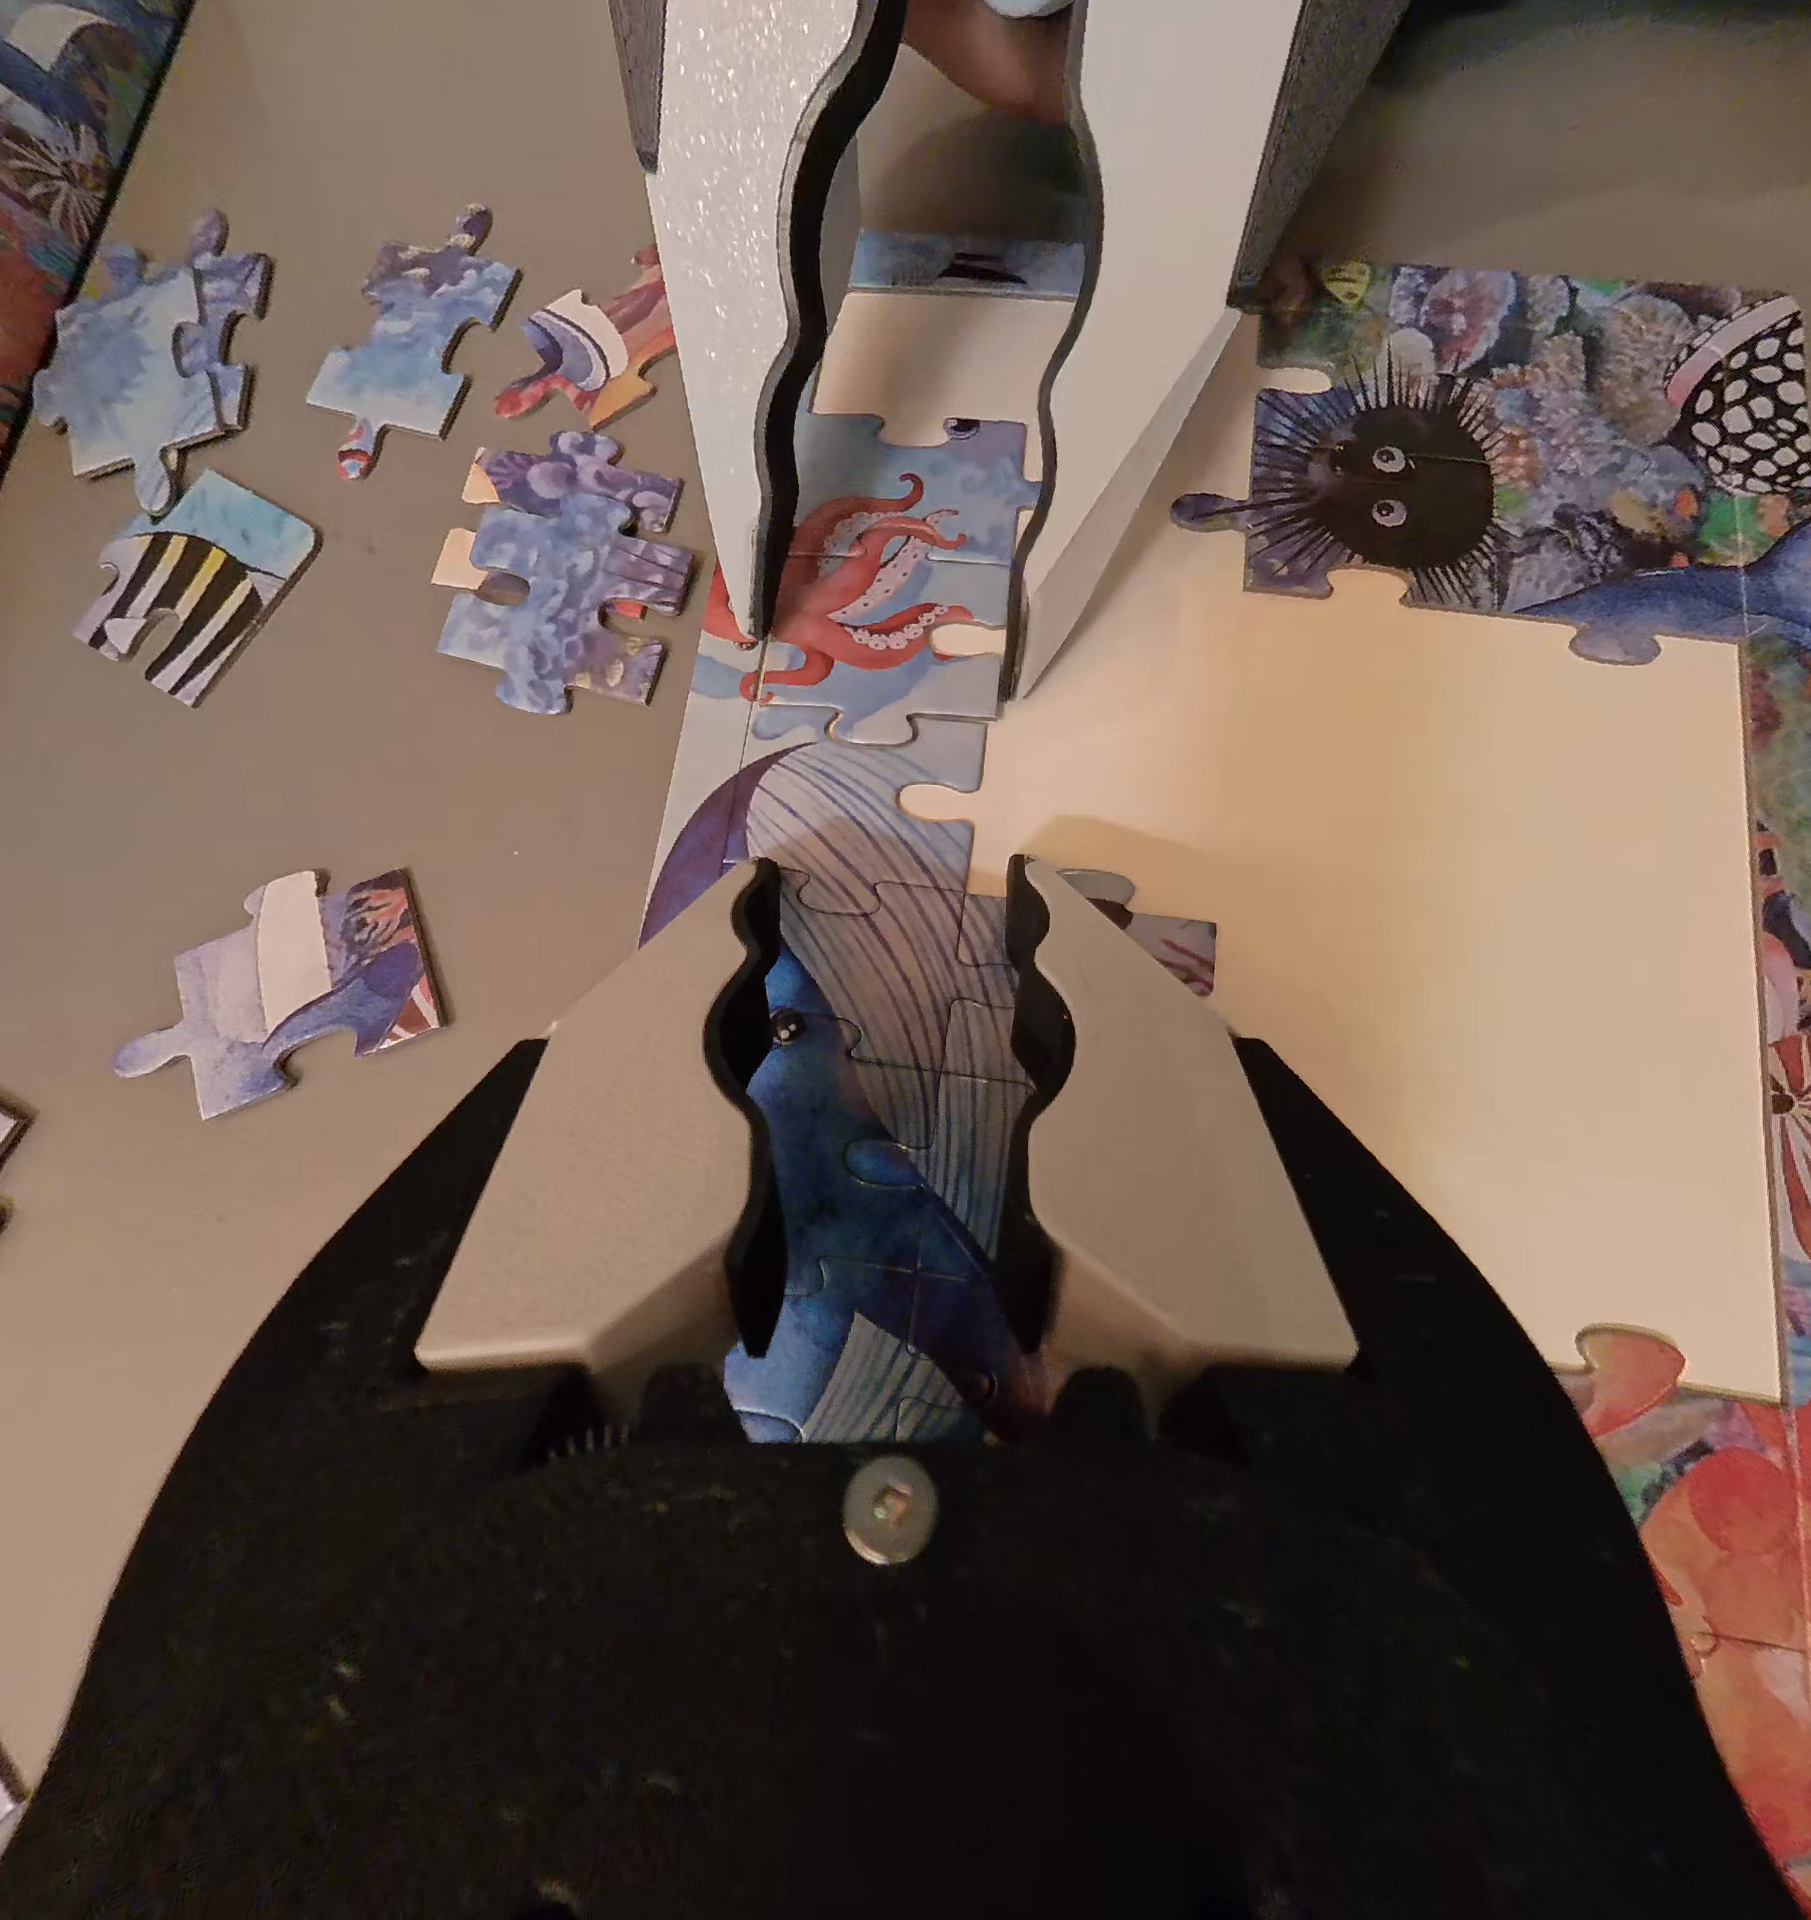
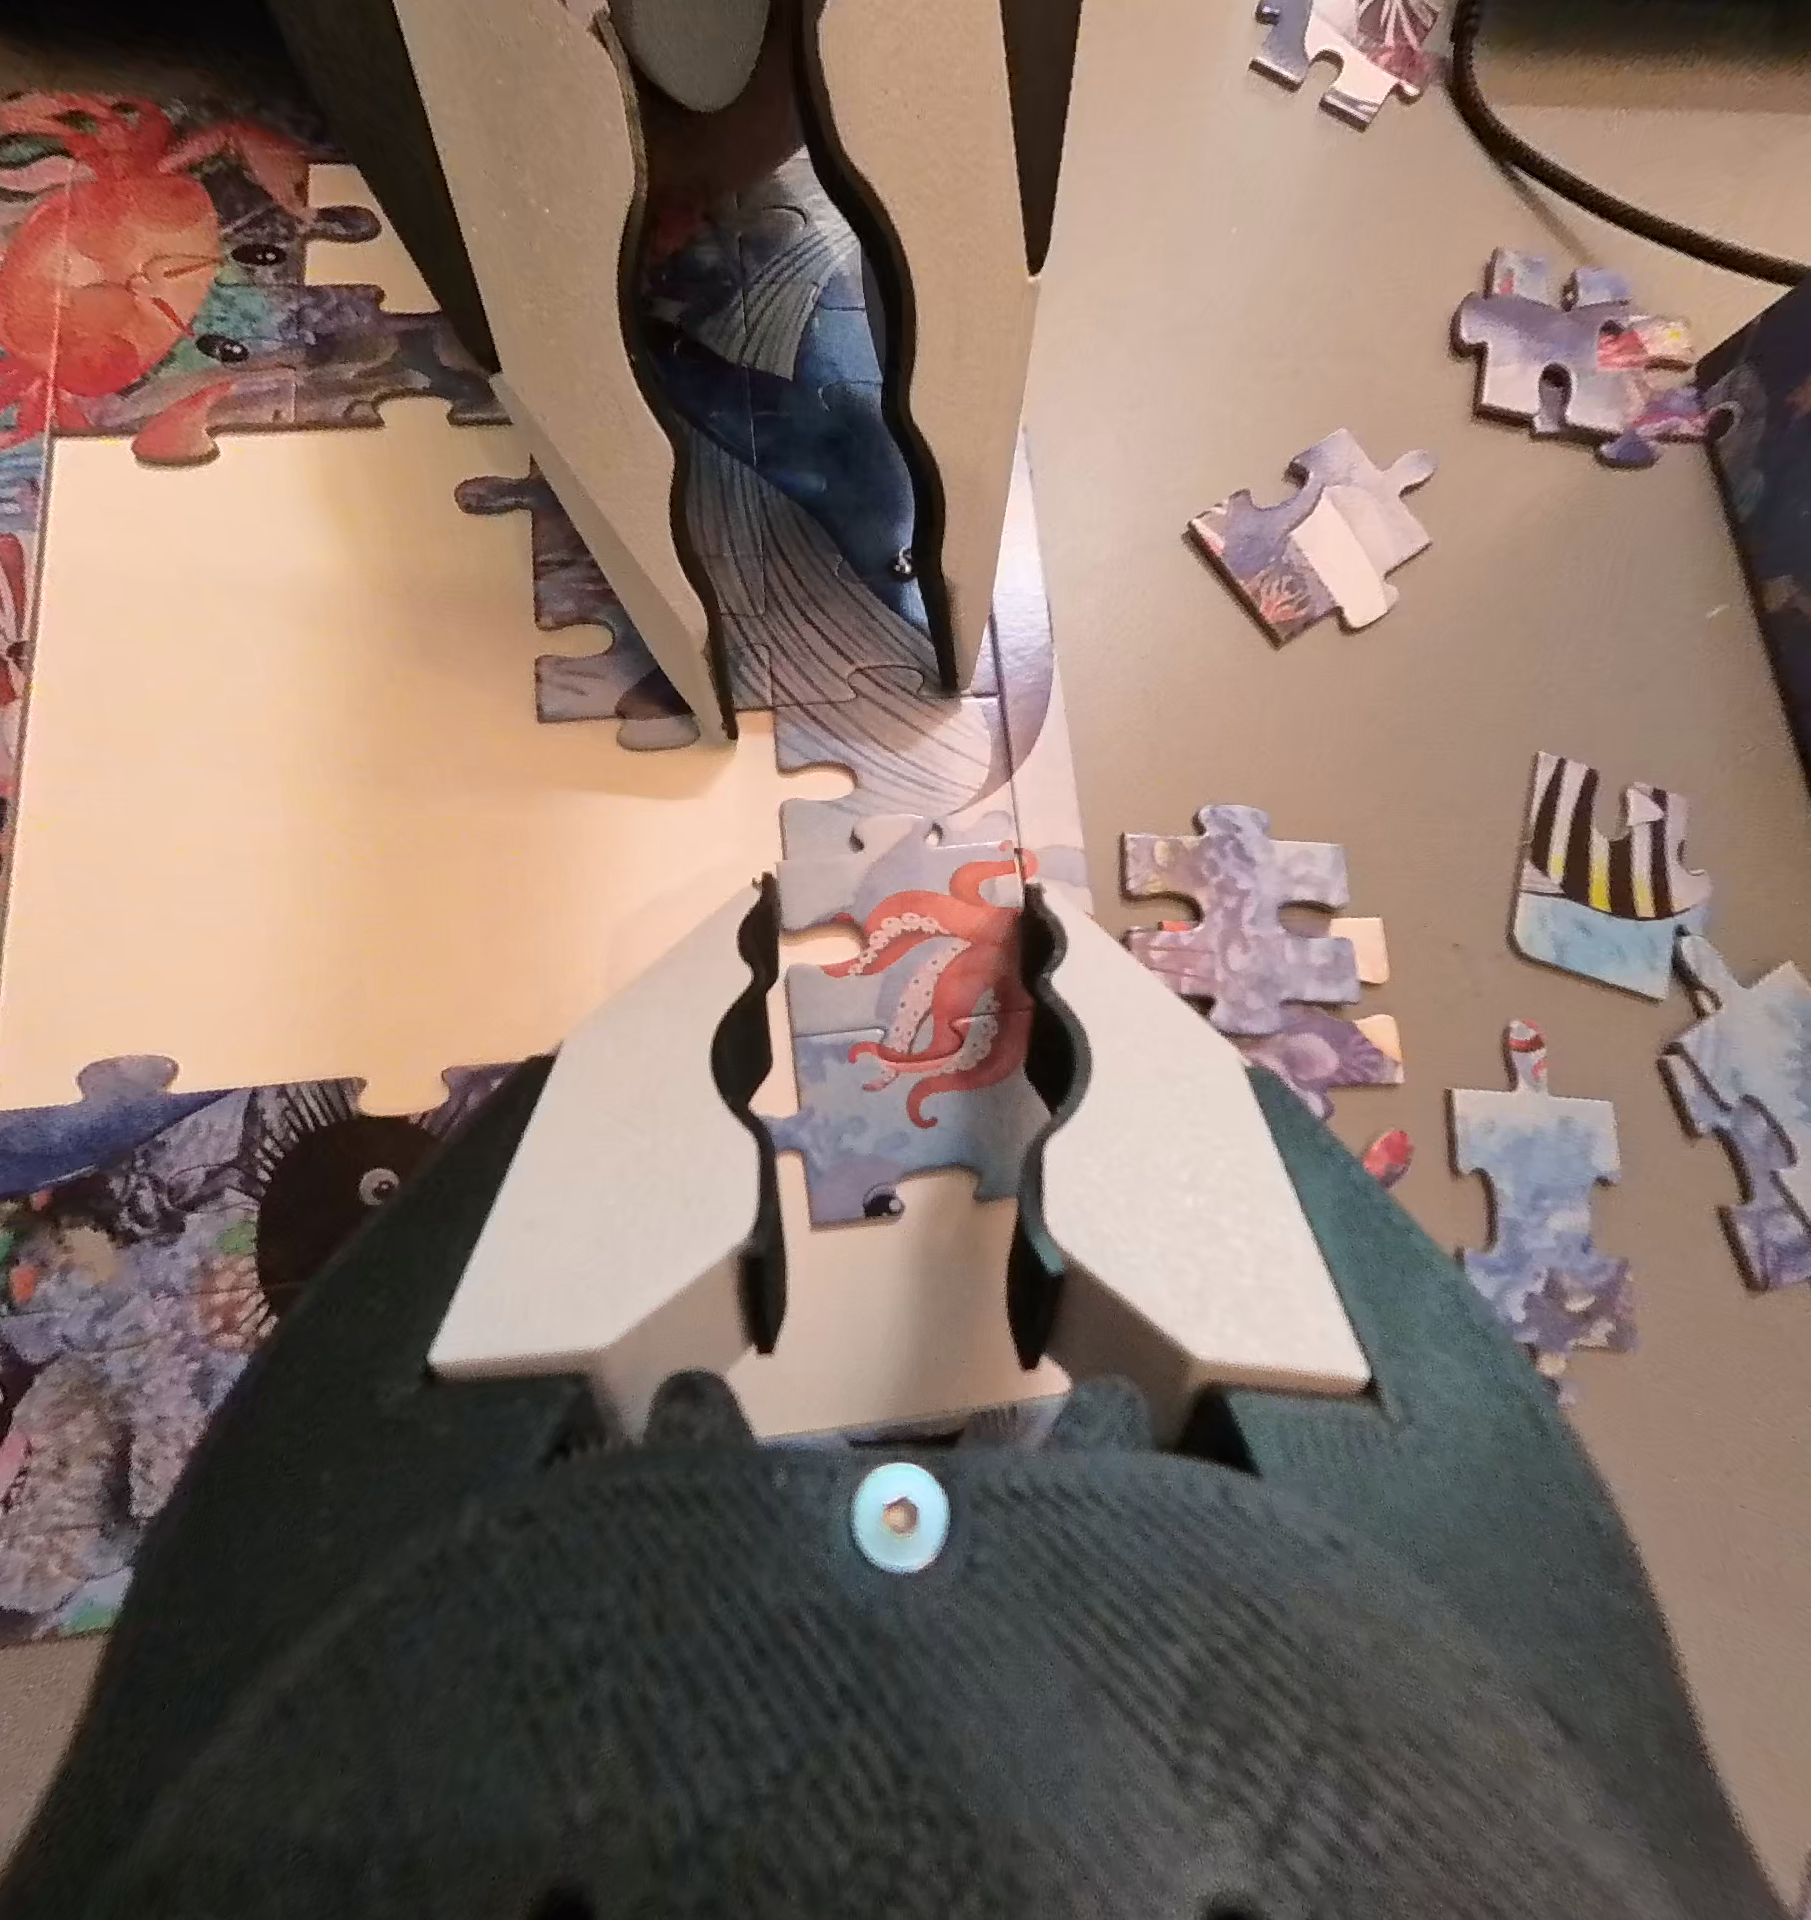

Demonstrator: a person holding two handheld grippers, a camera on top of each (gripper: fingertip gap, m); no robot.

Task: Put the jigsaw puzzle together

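We're pressing both tongs onto the puzzle strip, probably seating the joints. Left tongs (image 1: 890, 883) are spread, straddling the whale pieces (image 1: 870, 1122); right tongs (image 2: 896, 894) are spread over the octopus pieces (image 2: 932, 977). Loose pieces (image 1: 381, 343) are waiting on the desk (image 1: 413, 790), outboard of both.

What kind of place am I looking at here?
Probably an indoor tabletop set up for puzzle work: a grey-brown table with loose pieces, a half-built sea-creature jigsaw, and its box. Nothing beyond the table shows.
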